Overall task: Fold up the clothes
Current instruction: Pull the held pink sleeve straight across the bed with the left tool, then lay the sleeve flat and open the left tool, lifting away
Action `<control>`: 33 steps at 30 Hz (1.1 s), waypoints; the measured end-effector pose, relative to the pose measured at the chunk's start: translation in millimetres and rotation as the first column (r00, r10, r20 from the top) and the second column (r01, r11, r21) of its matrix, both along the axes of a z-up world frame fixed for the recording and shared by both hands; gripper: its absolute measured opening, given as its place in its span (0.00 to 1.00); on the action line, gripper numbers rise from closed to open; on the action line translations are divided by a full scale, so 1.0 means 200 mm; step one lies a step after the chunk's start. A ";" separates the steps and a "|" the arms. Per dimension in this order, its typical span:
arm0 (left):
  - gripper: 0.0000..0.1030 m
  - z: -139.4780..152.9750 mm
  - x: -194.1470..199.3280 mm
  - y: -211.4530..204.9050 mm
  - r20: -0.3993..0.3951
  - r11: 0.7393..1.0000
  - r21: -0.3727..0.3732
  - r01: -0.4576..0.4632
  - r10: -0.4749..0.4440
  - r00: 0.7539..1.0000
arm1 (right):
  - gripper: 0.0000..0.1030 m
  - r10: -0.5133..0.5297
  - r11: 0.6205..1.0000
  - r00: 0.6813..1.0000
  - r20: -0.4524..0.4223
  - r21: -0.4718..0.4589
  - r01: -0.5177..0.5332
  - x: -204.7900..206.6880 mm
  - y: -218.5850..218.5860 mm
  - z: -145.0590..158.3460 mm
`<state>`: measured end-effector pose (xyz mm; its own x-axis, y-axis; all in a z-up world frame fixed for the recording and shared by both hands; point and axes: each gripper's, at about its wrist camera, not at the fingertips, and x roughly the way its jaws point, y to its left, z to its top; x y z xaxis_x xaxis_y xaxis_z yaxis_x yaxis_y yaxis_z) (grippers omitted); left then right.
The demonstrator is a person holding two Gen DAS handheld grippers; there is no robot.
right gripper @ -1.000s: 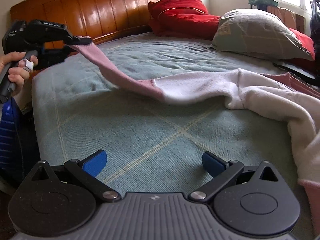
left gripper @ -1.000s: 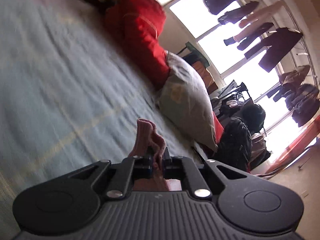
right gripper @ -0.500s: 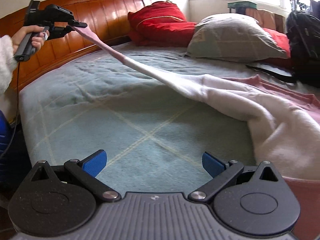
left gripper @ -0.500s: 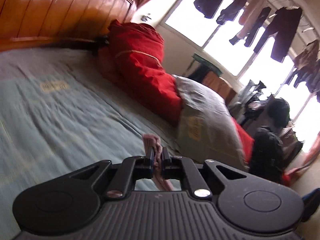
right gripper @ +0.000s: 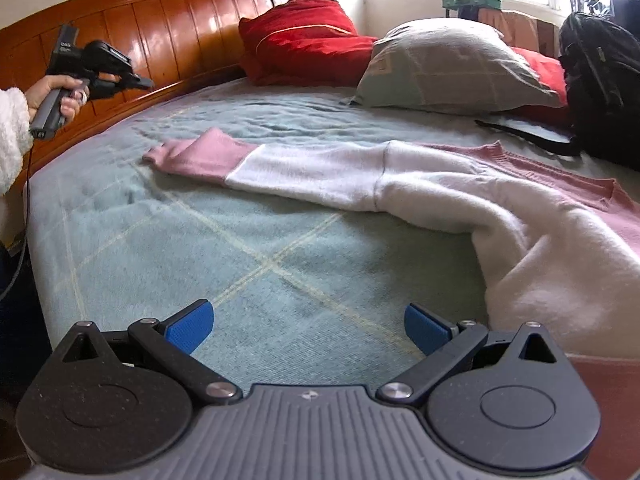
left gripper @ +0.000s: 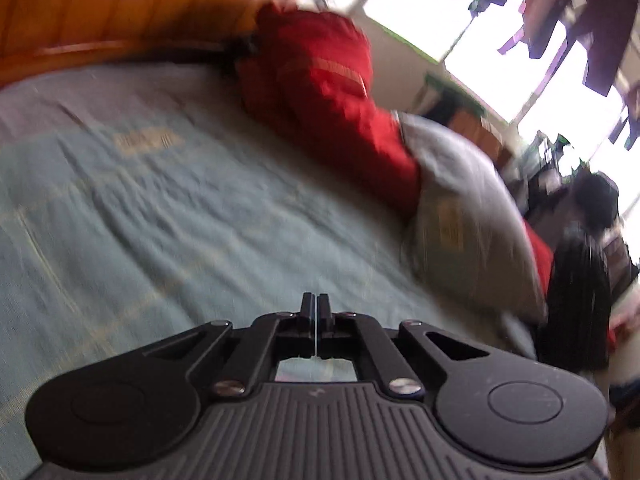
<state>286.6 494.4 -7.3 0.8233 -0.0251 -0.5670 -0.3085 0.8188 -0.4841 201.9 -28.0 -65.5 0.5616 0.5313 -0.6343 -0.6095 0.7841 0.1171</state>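
A pink and white sweater [right gripper: 540,240] lies on the green bed cover [right gripper: 260,272] at the right. One sleeve [right gripper: 312,172] stretches flat to the left and ends in a pink cuff [right gripper: 192,154]. My left gripper [right gripper: 148,82], held in a hand [right gripper: 60,92] in a white fleecy sleeve, hovers above the bed's left side, apart from the cuff. In its own blurred view the left gripper [left gripper: 316,308] is shut with nothing between its fingers. My right gripper [right gripper: 308,328] stands open over bare cover, left of the sweater's body, its blue pads [right gripper: 190,326] empty.
A wooden headboard [right gripper: 180,40] runs along the back left. A red bedding bundle [right gripper: 308,40] and a grey pillow [right gripper: 452,64] lie at the head of the bed. A black backpack [right gripper: 600,80] sits at the far right. Clothes [left gripper: 600,32] hang by the window.
The left gripper has let go of the pink cuff and drawn back toward the headboard. The sleeve, held taut in the air before, now lies flat on the bed. The right gripper stays open.
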 end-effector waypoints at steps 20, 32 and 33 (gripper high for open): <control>0.20 -0.35 0.05 -0.21 -0.285 0.998 0.053 0.031 -0.015 0.959 | 1.00 -0.002 1.000 1.000 0.008 0.014 0.002 -0.07 -0.04 0.03; 0.37 -0.18 0.00 -0.43 -0.262 0.987 0.145 0.076 -0.036 0.965 | 1.00 -0.061 0.998 0.998 0.011 0.025 0.061 -0.12 -0.24 0.06; 0.37 -0.19 0.00 -0.41 -0.266 0.990 0.133 0.051 -0.014 0.964 | 1.00 -0.066 0.997 0.998 0.009 0.028 0.065 -0.13 -0.25 0.05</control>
<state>286.1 411.8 -44.7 0.6439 0.0445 -0.7638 -0.3823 0.8835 -0.2708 176.2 -78.5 -54.7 0.6017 0.5107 -0.6141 -0.5581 0.8189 0.1341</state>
